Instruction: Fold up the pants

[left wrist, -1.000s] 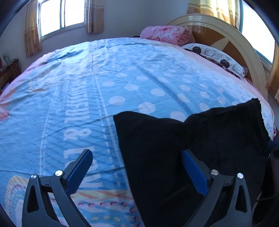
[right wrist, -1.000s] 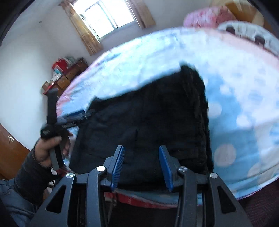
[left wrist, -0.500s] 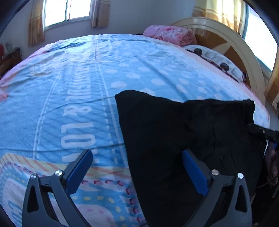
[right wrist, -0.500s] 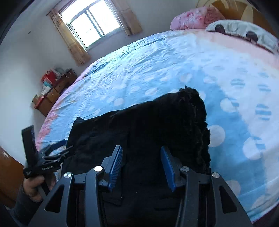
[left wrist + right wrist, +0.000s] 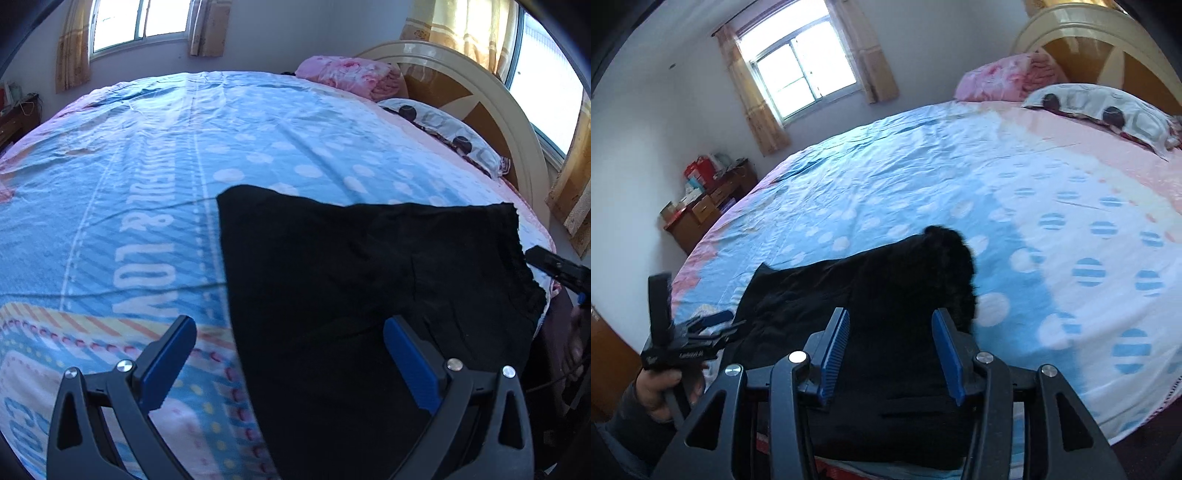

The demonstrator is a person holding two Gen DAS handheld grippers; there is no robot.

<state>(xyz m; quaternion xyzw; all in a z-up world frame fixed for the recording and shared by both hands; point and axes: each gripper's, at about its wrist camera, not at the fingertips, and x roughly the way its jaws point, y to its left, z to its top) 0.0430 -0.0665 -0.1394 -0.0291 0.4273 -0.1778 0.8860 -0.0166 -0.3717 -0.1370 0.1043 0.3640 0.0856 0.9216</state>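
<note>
Black pants (image 5: pixel 351 280) lie folded near the bed's front edge, on a blue spotted bedsheet (image 5: pixel 155 177). My left gripper (image 5: pixel 288 354) stands wide open above the pants' left edge, one finger over the sheet, one over the cloth, holding nothing. In the right wrist view the same pants (image 5: pixel 886 295) spread below my right gripper (image 5: pixel 890 343), whose jaws are opening with nothing pinched between them. The left gripper (image 5: pixel 713 323) shows there at the left, held by a person's hand (image 5: pixel 661 387). The right gripper's tip (image 5: pixel 554 267) peeks in at the pants' right edge.
A pink folded blanket (image 5: pixel 351 75) and a spotted pillow (image 5: pixel 447 136) lie by the wooden headboard (image 5: pixel 480 96). A wooden desk (image 5: pixel 705 206) with boxes stands against the far wall under the window (image 5: pixel 801 77). The bed's front edge drops off below the pants.
The right gripper's jaws have spread wider and it has drawn back, so more bed shows. The left gripper has shifted slightly, and the pants sit further up its view.
</note>
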